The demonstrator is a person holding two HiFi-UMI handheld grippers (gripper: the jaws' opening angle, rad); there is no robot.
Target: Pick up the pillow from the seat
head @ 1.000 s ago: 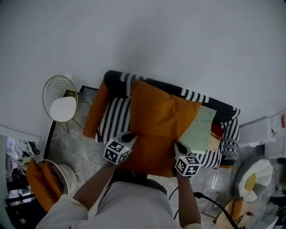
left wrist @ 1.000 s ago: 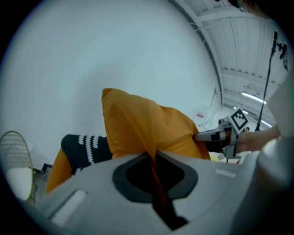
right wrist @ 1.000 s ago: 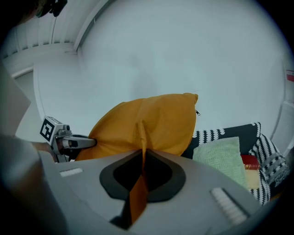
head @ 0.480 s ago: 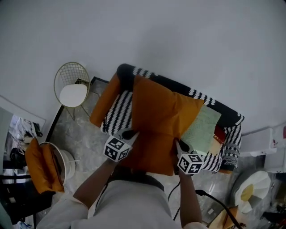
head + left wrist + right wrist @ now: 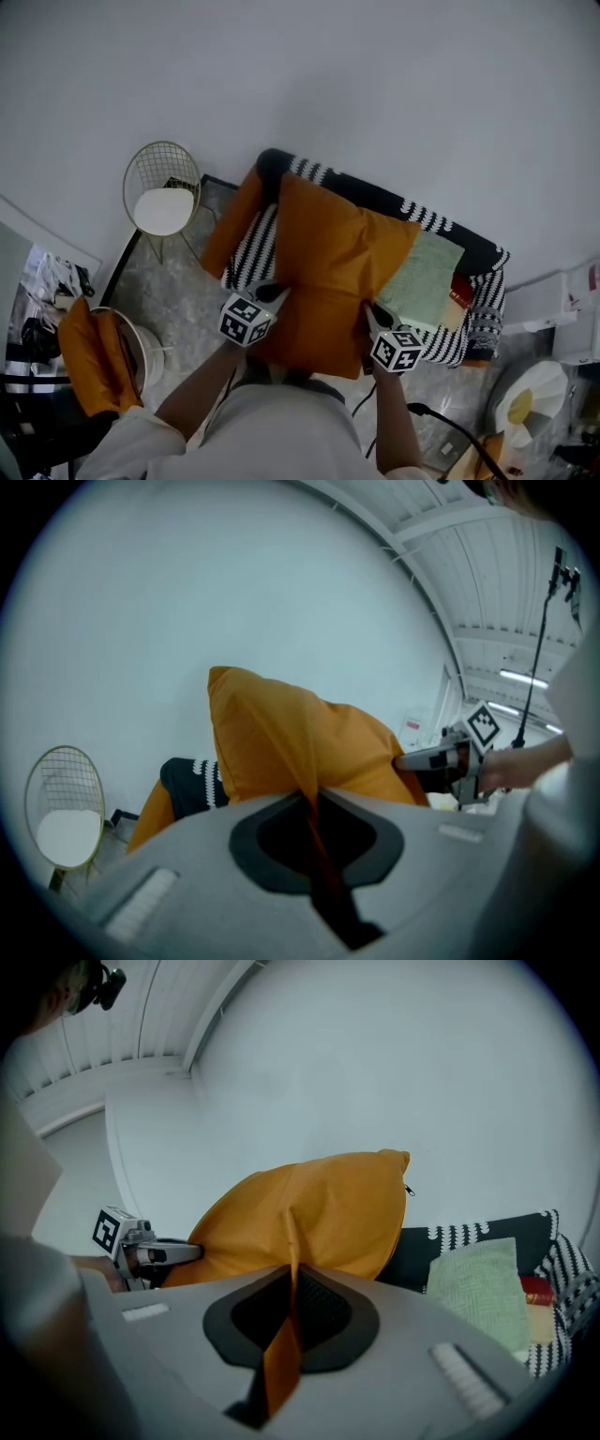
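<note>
**A:** Head view first: the orange pillow [image 5: 328, 262] is spread over the striped seat [image 5: 251, 246], with its near edge at the seat's front. The left tongs [image 5: 275, 294] have the near left corner and the right tongs [image 5: 367, 311] have the near right.

**B:** Are both biting?

**A:** Left gripper view says yes. The jaws are closed tight on a fold of orange cover, and the pillow [image 5: 281, 733] rears up above the seat's dark back.

**B:** And the other side?

**A:** Right gripper view, same story. The jaws are pinched together on a ridge of fabric, and the pillow bulges above the seat. A green cushion [image 5: 478, 1288] lies at the seat's right end.

**B:** How will it handle?

**A:** Soft and light, I'd judge, since the cover creases at each pinch. It'll likely sag in the middle, so the two near corners, well apart, look like the right hold. Thin fabric alone could slip, so taking some filling in the bite would be safer.
</note>
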